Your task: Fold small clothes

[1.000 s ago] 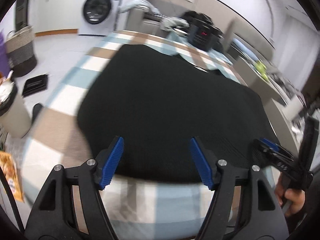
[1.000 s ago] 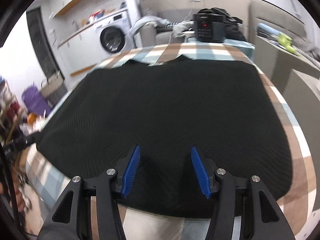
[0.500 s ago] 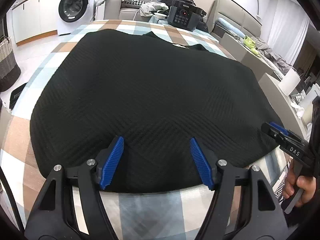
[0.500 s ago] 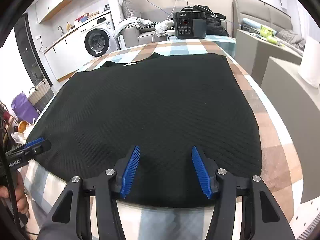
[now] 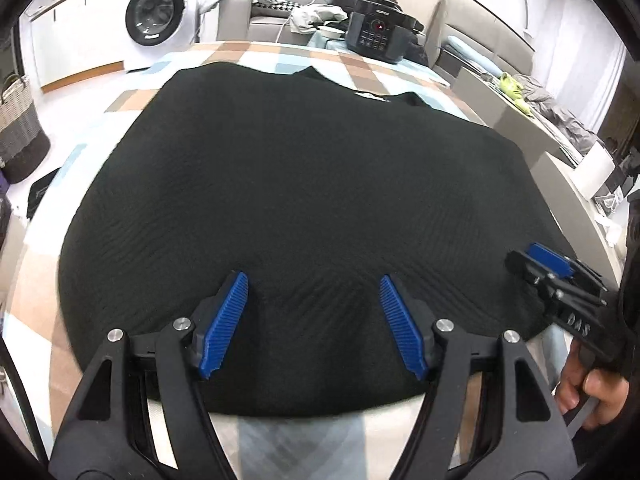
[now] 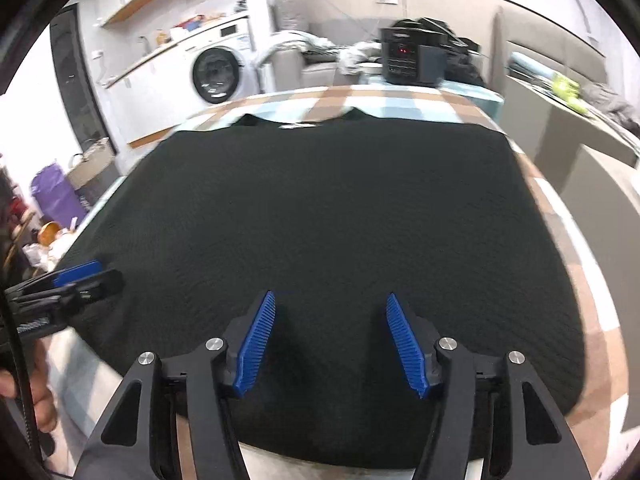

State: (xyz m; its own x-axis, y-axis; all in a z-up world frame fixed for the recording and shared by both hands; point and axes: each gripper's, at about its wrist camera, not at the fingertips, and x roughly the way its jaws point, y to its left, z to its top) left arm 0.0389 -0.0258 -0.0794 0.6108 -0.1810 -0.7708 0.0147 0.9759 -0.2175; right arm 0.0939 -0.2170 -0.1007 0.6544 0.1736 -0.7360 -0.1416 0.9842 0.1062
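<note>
A black knit garment (image 5: 304, 200) lies spread flat on a checked tablecloth (image 5: 248, 50), collar at the far side. It also fills the right wrist view (image 6: 328, 208). My left gripper (image 5: 312, 292) is open and empty, hovering over the garment's near hem toward its left. My right gripper (image 6: 330, 312) is open and empty over the near hem toward its right. The right gripper shows at the right edge of the left wrist view (image 5: 560, 276); the left one shows at the left edge of the right wrist view (image 6: 68, 280).
A black appliance with red lights (image 5: 378, 40) stands at the table's far end. A washing machine (image 5: 160, 20) and a sofa with clothes (image 5: 276, 4) are behind. A woven basket (image 5: 20, 136) sits on the floor at left. A grey counter (image 6: 600, 148) runs along the right.
Both grippers have moved forward over the garment's near hem and the views have shifted slightly. Both stay open and empty; the garment has not moved.
</note>
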